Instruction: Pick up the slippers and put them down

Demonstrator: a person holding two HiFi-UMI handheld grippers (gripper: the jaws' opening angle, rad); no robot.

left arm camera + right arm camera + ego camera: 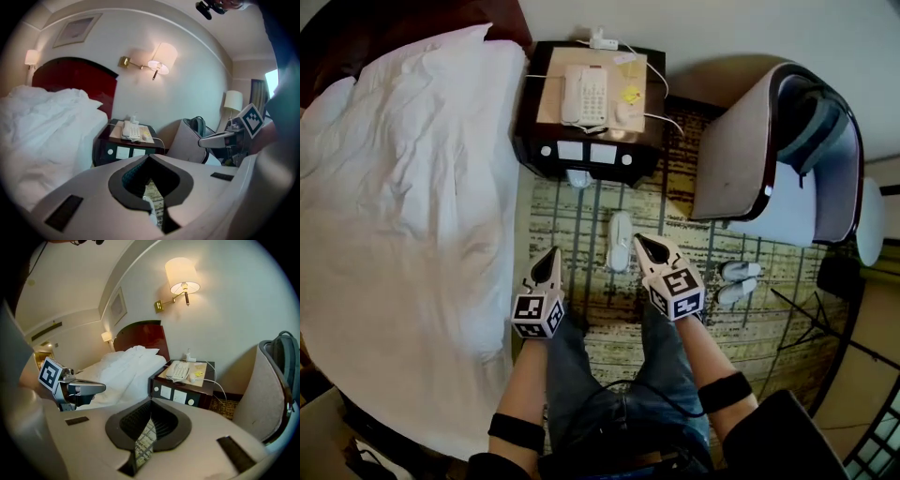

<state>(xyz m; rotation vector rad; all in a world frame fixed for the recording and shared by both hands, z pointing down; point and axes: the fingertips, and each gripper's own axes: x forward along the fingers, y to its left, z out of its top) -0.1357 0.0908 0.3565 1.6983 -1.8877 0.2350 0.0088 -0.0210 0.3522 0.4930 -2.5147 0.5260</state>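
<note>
While both grippers hang over the floor in front of the person's legs, neither holds anything, so the task looks to be at its very start. The left gripper [549, 259] has its two jaws pressed together with nothing pinched. Its own view shows only a sliver of the yellow-and-dark patterned carpet [581, 217] and a bit of white, probably a slipper, through the notch behind the tips. The right gripper [643, 244] is likewise closed on nothing, with only carpet visible through its notch.

A single white fabric slipper [621, 241] lies on the carpet between the two gripper tips and slightly ahead of them, its length running toward the dark wooden nightstand [532, 141]. It is near the right gripper's tip but not touching it. A pair of white slippers [737, 281] lies side by side on the carpet, further right, near the foot of the grey curved-back armchair [741, 159]. The bed with white sheets [403, 187] fills the left side.

Everything remains to be done: the jaws must open, close on a slipper, lift it and set it down. The single slipper appears the likeliest first target, being the nearest.
</note>
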